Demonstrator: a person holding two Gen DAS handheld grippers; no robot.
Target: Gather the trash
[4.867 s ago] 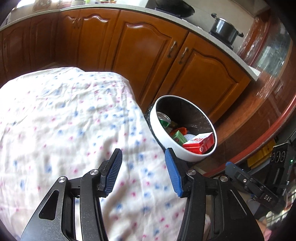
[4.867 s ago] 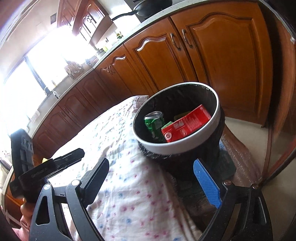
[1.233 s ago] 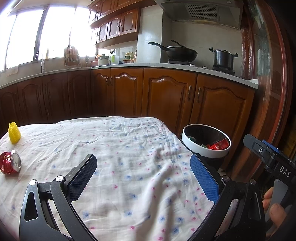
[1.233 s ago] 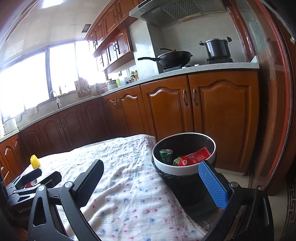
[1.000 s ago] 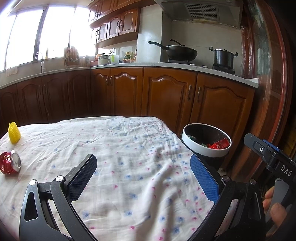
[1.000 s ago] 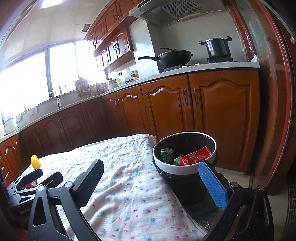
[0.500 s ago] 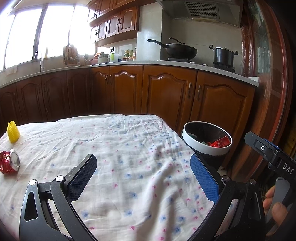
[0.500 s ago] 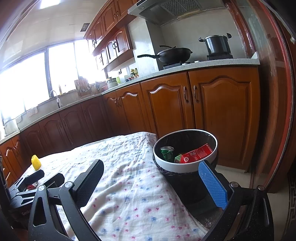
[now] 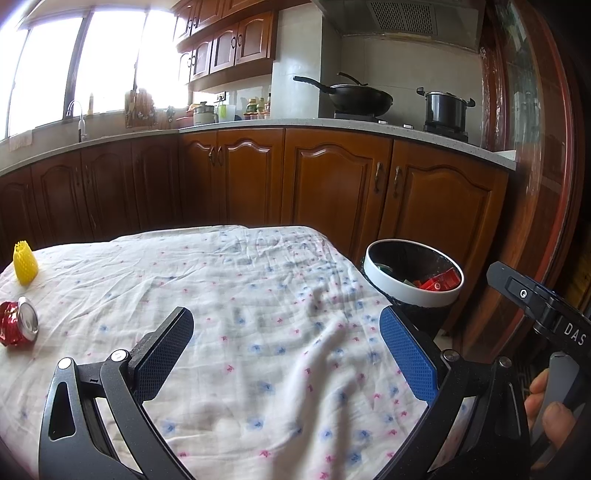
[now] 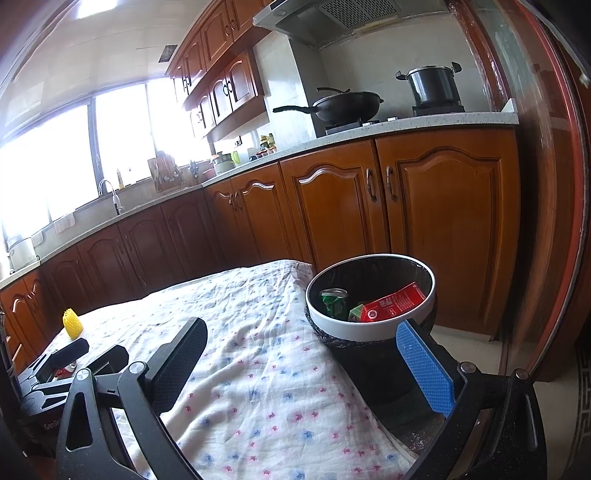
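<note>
Still on the table's far left lay the crushed red can and yellow foam net, well apart from the bin; both grippers, left and right, were wide open and empty, so the left should probably straddle the can squarely before closing.

A black wok and a lidded steel pot sit on the stove before me, under a range hood. Wooden cabinets line the kitchen counter. Bright windows stand above a faucet to my left.
</note>
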